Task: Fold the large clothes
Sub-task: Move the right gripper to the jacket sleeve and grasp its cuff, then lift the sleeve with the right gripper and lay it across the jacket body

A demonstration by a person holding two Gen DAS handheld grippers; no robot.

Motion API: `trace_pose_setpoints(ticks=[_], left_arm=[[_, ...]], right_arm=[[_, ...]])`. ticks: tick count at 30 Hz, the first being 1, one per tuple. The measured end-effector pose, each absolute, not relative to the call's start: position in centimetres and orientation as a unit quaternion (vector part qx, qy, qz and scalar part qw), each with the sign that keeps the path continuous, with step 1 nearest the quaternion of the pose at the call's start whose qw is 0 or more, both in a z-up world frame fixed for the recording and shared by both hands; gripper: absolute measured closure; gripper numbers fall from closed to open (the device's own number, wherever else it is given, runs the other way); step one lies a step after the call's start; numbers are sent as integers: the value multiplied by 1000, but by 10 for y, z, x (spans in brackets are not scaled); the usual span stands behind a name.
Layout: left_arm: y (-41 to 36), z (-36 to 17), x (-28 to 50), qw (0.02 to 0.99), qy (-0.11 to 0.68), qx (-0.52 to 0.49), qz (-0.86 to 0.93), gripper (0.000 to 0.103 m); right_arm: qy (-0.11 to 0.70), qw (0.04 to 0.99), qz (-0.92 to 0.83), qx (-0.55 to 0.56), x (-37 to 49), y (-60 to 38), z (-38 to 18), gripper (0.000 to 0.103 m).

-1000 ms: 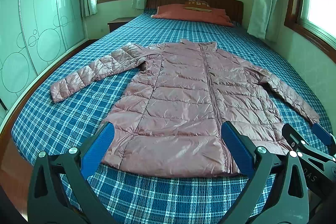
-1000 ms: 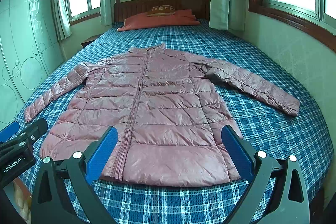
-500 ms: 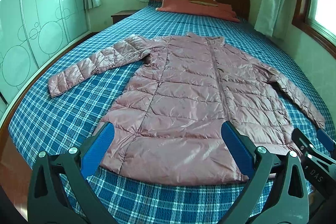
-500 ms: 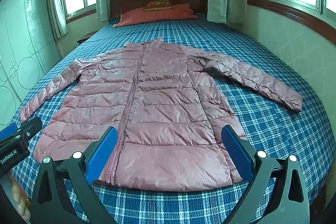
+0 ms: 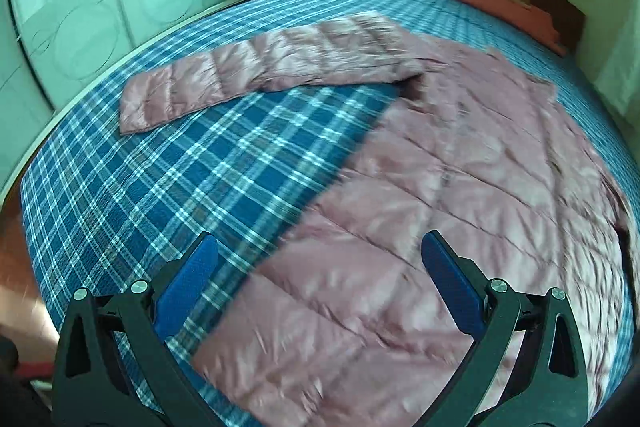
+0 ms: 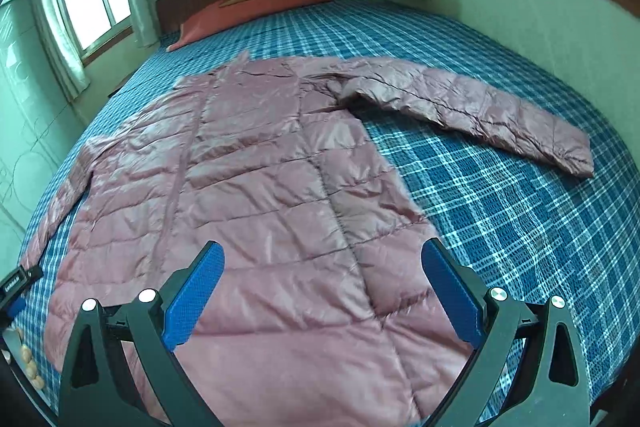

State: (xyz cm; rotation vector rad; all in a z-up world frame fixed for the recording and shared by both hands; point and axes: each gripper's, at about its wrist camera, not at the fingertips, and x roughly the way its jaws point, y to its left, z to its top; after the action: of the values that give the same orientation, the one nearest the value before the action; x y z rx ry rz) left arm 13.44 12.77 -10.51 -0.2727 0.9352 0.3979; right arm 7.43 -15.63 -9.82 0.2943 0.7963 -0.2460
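1. Nearest in the left wrist view, the left gripper [image 5: 318, 275] hangs with its blue pads [image 5: 188, 287] spread wide and nothing between them. It sits over the jacket's left side edge, one pad above the bedspread and the other above the quilting. I judge that this straddling lines it up to take that edge or the sleeve beyond.

2. In the right wrist view the right gripper [image 6: 322, 281] is likewise wide apart and empty, poised over the lower right part of the jacket [image 6: 256, 187], near its hem and side seam.

3. The jacket, a pink quilted one, lies flat and front up on the bed [image 6: 520, 227], zip closed. Its hem is towards the grippers and its collar towards the headboard. Laid out like this, both sides are easy to reach, so I take the folding as not yet begun.

4. Farther out, the left sleeve [image 5: 256, 75] stretches away from the body across the plaid cover. The right sleeve [image 6: 472, 111] does the same on the other side, and both lie flat and unfolded. Folding each inward looks like the sensible first step.

5. Farthest off, a red pillow [image 6: 256, 7] rests against the headboard, well apart from the jacket.

6. No box, basket or other container shows in either view.
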Motion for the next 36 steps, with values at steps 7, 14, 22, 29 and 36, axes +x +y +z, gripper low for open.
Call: trace_pose_setpoints(ticks=[7,14,22,29,36], left_arm=[[171,-131,159,837,460,-152,252,2],[195,-151,166,817,469,-151,300,2],[207,-168,170,807,469,-150,325,2],[195,-167,158,816,455,-143,326,2],[201,-168,164,817,454,-139,328,2]], right_arm=[[361,893,-173,207,90,-231,-110,16],[312,863,-217,332,76,-330,-132,42],[236,814,-253,467,43,-419,-166,41],[171,810,-270,492,32,-452,-173,40],[137,802,-298,500,31,-473,-173,45]])
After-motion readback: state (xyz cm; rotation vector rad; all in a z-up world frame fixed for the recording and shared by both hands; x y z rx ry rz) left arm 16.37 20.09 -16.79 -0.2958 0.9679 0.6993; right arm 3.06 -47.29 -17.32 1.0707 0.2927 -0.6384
